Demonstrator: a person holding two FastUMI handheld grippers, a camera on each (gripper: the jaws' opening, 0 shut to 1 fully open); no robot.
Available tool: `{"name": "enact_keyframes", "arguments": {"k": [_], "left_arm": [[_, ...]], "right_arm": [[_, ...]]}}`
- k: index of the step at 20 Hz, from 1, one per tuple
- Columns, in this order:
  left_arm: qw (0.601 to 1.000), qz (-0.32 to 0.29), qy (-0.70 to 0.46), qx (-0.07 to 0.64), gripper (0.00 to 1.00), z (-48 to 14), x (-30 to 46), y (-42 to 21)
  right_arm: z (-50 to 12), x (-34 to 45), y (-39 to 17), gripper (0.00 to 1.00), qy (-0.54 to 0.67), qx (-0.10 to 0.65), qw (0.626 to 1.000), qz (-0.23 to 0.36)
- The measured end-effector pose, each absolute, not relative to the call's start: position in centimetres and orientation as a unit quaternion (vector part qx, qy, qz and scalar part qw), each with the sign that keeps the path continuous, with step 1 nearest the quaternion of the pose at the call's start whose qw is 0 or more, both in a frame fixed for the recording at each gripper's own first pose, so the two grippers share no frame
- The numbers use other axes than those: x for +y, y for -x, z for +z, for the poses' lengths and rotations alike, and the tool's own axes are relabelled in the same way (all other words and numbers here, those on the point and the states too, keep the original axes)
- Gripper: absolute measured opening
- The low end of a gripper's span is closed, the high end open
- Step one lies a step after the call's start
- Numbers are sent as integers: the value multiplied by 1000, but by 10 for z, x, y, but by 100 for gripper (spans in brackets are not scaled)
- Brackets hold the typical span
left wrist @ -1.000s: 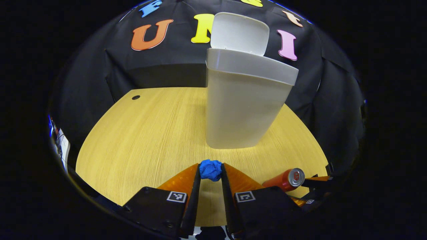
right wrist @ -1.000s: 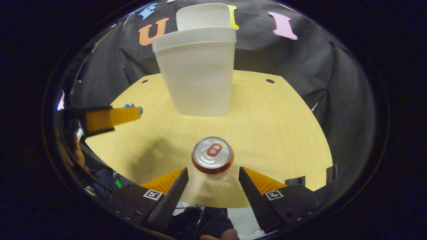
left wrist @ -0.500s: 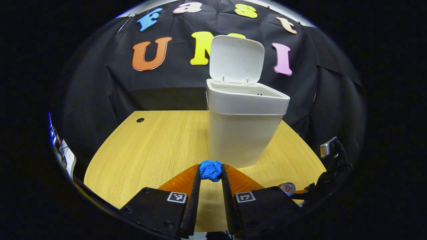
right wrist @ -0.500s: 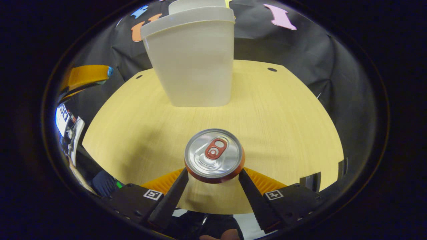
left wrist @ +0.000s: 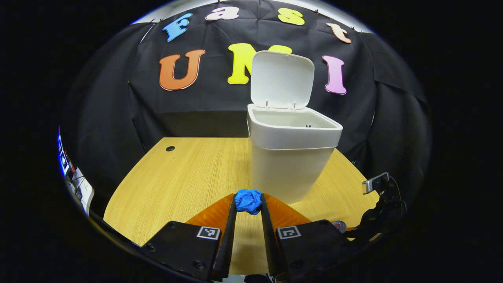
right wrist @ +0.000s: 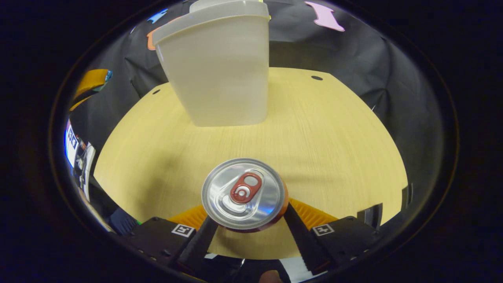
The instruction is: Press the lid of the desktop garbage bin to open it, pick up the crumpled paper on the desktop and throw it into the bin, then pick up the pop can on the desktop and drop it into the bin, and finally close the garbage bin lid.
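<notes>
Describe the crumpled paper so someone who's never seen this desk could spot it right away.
Start at the white garbage bin with its lid up, standing on the wooden desktop. In the left gripper view, in front of its base, the left gripper pinches a small wad: the crumpled paper. It is bright blue and wrinkled, unlike the smooth, silver-topped pop can.

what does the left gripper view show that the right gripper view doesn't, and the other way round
Left gripper view: the garbage bin's open mouth under the raised lid, and the crumpled paper pinched between the left gripper's fingers. Right gripper view: the pop can's top and pull tab up close, between the right gripper's fingers. Both: the bin standing on the wooden desktop.
</notes>
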State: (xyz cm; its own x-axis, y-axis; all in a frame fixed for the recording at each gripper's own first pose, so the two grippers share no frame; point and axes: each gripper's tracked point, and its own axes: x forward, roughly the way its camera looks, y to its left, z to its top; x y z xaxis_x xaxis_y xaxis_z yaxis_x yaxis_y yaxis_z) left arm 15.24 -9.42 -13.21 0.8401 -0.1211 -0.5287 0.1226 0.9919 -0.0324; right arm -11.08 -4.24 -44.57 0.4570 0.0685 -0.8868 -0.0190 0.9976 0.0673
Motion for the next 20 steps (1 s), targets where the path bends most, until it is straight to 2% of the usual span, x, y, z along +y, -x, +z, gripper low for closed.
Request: {"name": "enact_keyframes", "arguments": {"k": [2, 9, 20], "left_arm": [[961, -66, 0, 269, 39, -129, -95, -155], [971, -71, 1, 227, 39, -89, -106, -174], [989, -90, 11, 121, 38, 7, -137, -248]], "right_arm": [[-441, -42, 107, 83, -21, 520, 854, 25], [-410, -57, 87, 82, -9, 496, 868, 24], [-337, -87, 42, 82, -5, 443, 896, 16]]}}
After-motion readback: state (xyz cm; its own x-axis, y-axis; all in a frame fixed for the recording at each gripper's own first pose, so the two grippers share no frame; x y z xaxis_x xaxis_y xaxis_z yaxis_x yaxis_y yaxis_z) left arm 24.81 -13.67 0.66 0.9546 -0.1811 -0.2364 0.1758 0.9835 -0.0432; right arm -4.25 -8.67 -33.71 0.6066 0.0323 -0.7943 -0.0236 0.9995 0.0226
